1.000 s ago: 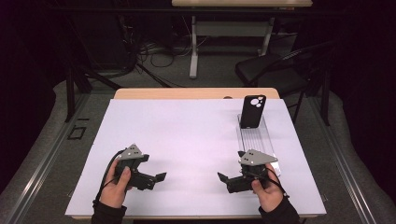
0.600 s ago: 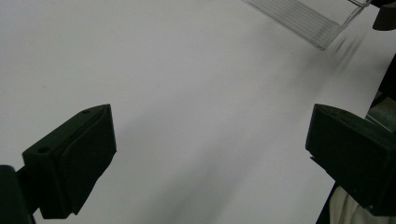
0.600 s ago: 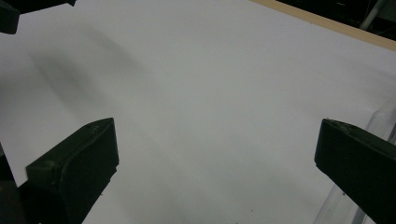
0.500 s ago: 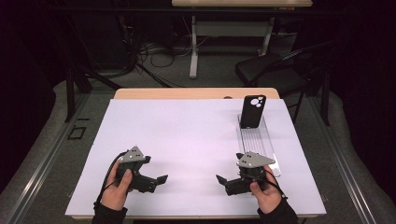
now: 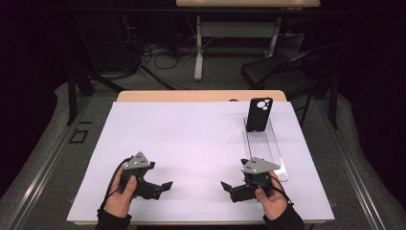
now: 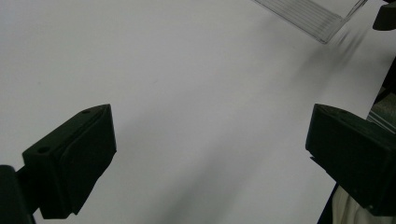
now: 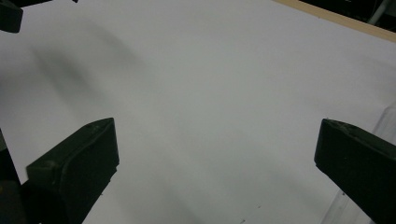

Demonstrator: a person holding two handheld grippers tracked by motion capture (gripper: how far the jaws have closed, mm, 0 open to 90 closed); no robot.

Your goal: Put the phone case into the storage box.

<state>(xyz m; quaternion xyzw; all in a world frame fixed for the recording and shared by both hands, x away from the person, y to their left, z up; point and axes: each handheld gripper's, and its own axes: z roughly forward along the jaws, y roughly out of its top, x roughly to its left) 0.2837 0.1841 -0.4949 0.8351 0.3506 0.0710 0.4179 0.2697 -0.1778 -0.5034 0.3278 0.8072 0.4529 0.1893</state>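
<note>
A black phone (image 5: pixel 259 114) stands upright, camera side toward me, at the far end of a clear ribbed tray (image 5: pixel 268 148) on the right of the white table (image 5: pixel 191 139). My left gripper (image 5: pixel 162 187) is held low near the front left and points right. Its jaws stand wide apart, so the left gripper (image 6: pixel 210 154) is open over bare white surface. My right gripper (image 5: pixel 229 188) sits near the front right beside the tray's near end and points left. The right gripper (image 7: pixel 217 163) is open too, with nothing between its jaws.
The clear tray's (image 6: pixel 308 11) near end lies ahead of the left gripper. A wooden table edge (image 7: pixel 341 18) runs along the far side. Beyond the table a dark chair (image 5: pixel 282 76) and cables (image 5: pixel 148 52) sit on the floor.
Both grippers have drifted slightly toward the table's near edge. Their jaws stay wide apart, and the phone and tray have not moved.
</note>
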